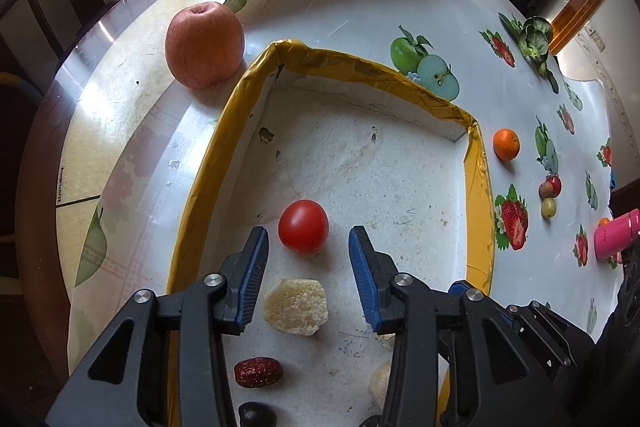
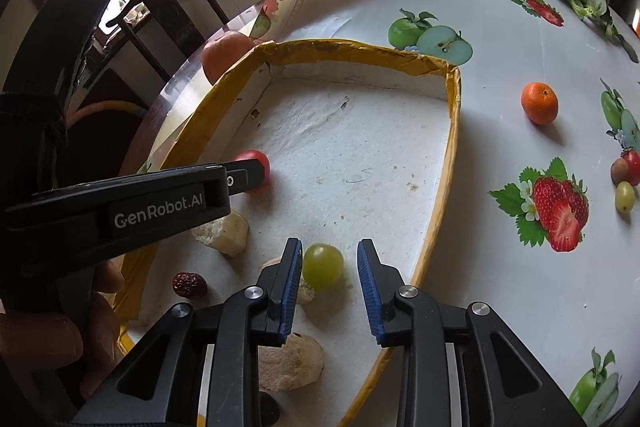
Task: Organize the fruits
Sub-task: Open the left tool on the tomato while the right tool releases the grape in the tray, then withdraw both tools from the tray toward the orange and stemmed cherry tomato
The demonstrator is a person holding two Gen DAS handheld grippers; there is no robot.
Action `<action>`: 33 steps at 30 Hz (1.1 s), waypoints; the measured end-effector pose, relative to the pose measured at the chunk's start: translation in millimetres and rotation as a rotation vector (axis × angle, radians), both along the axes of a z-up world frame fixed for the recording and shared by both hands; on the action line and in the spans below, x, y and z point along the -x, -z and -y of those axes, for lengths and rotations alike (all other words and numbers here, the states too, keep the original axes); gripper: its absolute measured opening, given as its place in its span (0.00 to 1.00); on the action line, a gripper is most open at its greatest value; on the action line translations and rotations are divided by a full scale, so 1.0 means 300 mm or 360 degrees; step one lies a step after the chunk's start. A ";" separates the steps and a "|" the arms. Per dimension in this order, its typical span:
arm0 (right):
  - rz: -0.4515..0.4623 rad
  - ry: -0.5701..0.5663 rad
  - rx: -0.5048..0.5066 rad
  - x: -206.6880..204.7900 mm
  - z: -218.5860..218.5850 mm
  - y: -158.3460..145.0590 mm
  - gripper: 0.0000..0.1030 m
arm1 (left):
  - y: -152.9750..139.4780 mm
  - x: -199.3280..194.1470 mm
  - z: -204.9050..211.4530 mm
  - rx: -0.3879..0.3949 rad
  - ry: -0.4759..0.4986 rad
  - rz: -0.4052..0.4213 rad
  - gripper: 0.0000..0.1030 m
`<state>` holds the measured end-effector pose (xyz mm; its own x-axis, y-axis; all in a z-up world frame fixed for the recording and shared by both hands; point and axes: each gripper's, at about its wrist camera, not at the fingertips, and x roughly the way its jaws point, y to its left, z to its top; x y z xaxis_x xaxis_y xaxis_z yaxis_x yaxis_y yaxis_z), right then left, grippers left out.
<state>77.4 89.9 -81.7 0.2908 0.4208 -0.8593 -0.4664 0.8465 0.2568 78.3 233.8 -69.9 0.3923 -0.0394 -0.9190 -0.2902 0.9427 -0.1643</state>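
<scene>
Fruit-print oilcloth table (image 1: 360,7); left wrist view: left gripper (image 1: 308,243), jaws wide, over red cherry tomato (image 1: 303,225) inside yellow-rimmed shallow cardboard tray (image 1: 478,187), large red apple (image 1: 205,45) outside it. Right wrist view: right gripper (image 2: 329,259), jaws wide around round green grape (image 2: 322,265) in tray; small orange mandarin (image 2: 539,103) on the cloth — judged partway done.

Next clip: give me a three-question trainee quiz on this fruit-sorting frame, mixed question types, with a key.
1. True or false: the apple lies inside the tray.
2. Which fruit sits between the right gripper jaws? A) orange B) grape C) date
3. Fill in: the left gripper jaws are open around the ____.

Key: 1 false; 2 B; 3 tomato.
</scene>
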 end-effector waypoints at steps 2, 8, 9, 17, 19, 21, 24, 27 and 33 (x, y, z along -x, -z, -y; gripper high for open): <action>0.0010 0.0019 -0.0021 0.010 0.024 -0.024 0.30 | -0.021 0.010 0.004 0.0010 -0.0003 0.0018 0.39; 0.0047 0.0047 -0.0061 0.049 0.085 -0.085 0.32 | -0.084 0.048 0.040 0.0012 0.0004 0.0071 0.39; 0.0053 0.0053 -0.0068 0.057 0.096 -0.094 0.32 | -0.093 0.054 0.048 0.0012 0.0005 0.0078 0.39; 0.0088 0.0079 -0.0086 0.113 0.191 -0.152 0.32 | -0.153 0.091 0.130 0.0022 0.0036 0.0121 0.39; 0.0092 0.0099 -0.0092 0.122 0.226 -0.162 0.32 | -0.162 0.096 0.158 0.0024 0.0053 0.0126 0.39; 0.0094 0.0124 -0.0088 0.127 0.263 -0.166 0.32 | -0.170 0.101 0.187 0.0021 0.0072 0.0129 0.39; 0.0087 0.0169 -0.0086 0.132 0.321 -0.166 0.32 | -0.180 0.104 0.231 0.0018 0.0099 0.0132 0.39; 0.0084 0.0215 -0.0083 0.136 0.385 -0.166 0.32 | -0.188 0.108 0.275 0.0012 0.0126 0.0138 0.39; 0.0079 0.0297 -0.0076 0.141 0.497 -0.164 0.32 | -0.199 0.111 0.343 0.0004 0.0170 0.0137 0.39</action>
<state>35.2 -59.2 -32.5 0.4091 0.3958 -0.8221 -0.3158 0.9068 0.2794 45.0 131.0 -10.1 0.4634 -0.0872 -0.8819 -0.1728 0.9671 -0.1864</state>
